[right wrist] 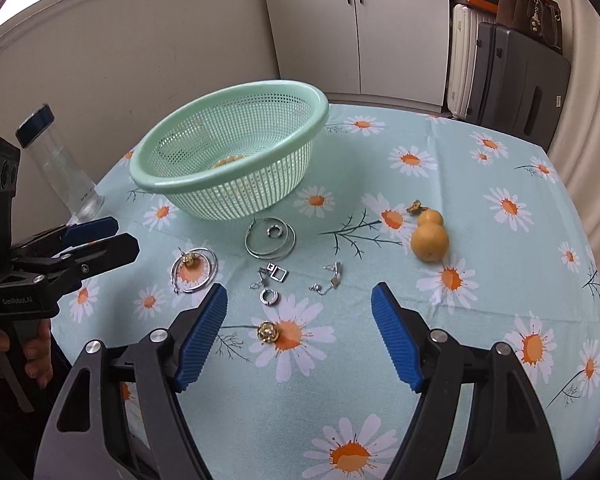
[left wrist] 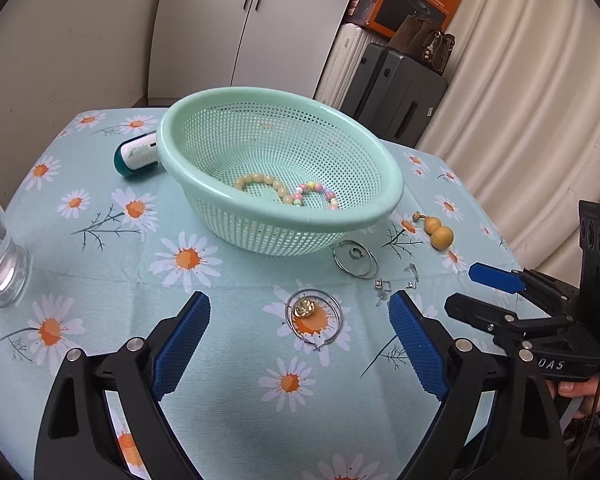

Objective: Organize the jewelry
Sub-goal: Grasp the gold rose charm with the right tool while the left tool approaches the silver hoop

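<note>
While both your left gripper (left wrist: 300, 308) and right gripper (right wrist: 298, 304) gape empty, loose earrings (right wrist: 274, 274) lie mid-table before the basket (right wrist: 228, 160); thin hoops (left wrist: 313, 317) may slip sideways from closing pads.

Left claw (left wrist: 298, 330) spread wide, right claw (right wrist: 299, 322) spread wide, both hovering low
</note>
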Demonstrator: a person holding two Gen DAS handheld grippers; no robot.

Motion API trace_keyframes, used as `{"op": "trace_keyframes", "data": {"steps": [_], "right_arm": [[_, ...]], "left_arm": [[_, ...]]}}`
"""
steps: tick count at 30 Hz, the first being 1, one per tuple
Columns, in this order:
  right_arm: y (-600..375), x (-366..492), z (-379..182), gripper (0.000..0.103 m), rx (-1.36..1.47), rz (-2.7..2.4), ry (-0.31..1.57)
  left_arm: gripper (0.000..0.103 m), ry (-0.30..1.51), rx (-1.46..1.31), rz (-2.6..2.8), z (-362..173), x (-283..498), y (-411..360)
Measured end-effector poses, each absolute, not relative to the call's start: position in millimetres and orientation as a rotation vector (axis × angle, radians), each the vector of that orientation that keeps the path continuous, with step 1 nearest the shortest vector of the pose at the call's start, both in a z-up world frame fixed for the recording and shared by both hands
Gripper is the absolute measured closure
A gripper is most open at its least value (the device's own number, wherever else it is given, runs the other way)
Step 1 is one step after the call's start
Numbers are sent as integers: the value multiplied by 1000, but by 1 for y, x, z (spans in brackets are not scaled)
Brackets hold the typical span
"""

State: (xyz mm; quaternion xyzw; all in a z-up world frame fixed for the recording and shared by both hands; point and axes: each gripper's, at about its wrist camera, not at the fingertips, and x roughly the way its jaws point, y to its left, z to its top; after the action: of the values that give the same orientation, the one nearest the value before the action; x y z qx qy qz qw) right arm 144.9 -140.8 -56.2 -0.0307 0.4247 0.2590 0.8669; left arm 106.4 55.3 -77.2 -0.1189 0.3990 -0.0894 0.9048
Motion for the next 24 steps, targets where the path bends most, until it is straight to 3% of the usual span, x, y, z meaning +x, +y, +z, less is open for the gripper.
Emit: {"op": "trace_keyframes", "data": {"steps": [8, 17, 19, 21, 24], "right_arm": [[-128, 149, -91, 29, -126, 556, 935], [-120, 138, -97, 30, -209, 550, 901], [-118, 135, -98, 38, -232, 555, 886], [-118, 132, -96, 56, -238, 564, 877], [-120, 132, -95, 72, -242, 559, 871]], "left_arm": [[14, 898, -163, -182, -113, 124, 41], [14, 881, -38, -215, -119, 126, 20], [16, 885, -18, -224, -119, 127, 15], [17, 887, -1, -231, -119, 127, 12], [45, 876, 97, -217, -120, 125, 4]]}}
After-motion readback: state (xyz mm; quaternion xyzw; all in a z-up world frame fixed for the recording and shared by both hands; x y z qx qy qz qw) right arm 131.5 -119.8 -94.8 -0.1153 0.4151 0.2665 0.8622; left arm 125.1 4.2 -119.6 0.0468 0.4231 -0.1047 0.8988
